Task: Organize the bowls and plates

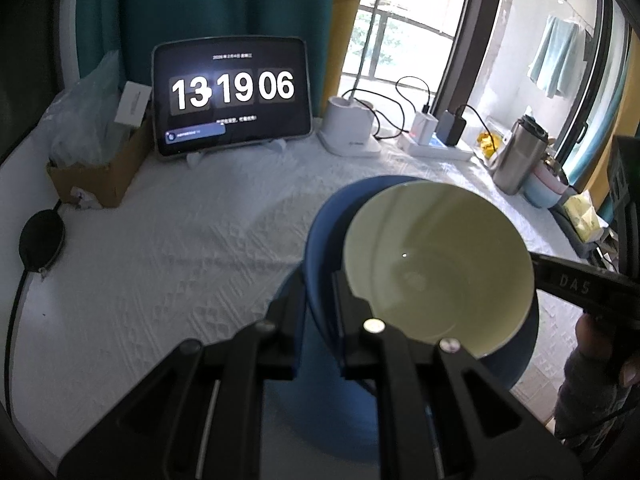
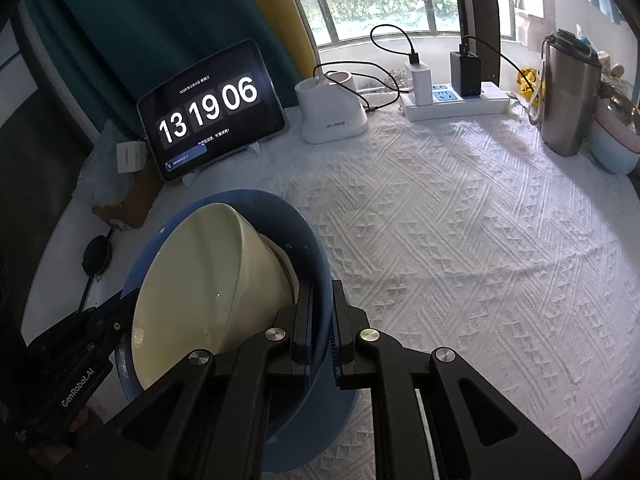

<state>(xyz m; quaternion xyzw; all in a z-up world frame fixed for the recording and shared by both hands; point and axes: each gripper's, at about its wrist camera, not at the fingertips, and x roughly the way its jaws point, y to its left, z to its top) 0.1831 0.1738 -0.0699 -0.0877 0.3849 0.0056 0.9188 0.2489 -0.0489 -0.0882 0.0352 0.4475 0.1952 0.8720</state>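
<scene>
Right wrist view gives us the widest look: the white textured tablecloth (image 2: 460, 240) runs broad and bare to our right and ahead, so we judge that as the free room for setting crockery down. Clutter sits only along the far edge: the tablet clock (image 2: 210, 110), the white lamp base (image 2: 332, 114), the power strip (image 2: 456, 100) and the steel tumbler (image 2: 570, 96), all well apart from us.

Next in size is the blue bowl (image 2: 308, 240), resting low on the cloth near the left front, with the cream bowl (image 2: 208, 272) tilted inside it. We hold the blue rim from both sides, probably to steady or lift the nested pair together. Our right gripper (image 2: 322, 320) has its fingers narrowed onto the blue wall, one pad inside and one outside. In the left wrist view our left gripper (image 1: 318, 300) pinches the opposite blue rim (image 1: 320, 248) the same way, just beside the cream bowl (image 1: 440, 264).

The cream bowl leans loosely, so we judge it could slide if we tip.
</scene>
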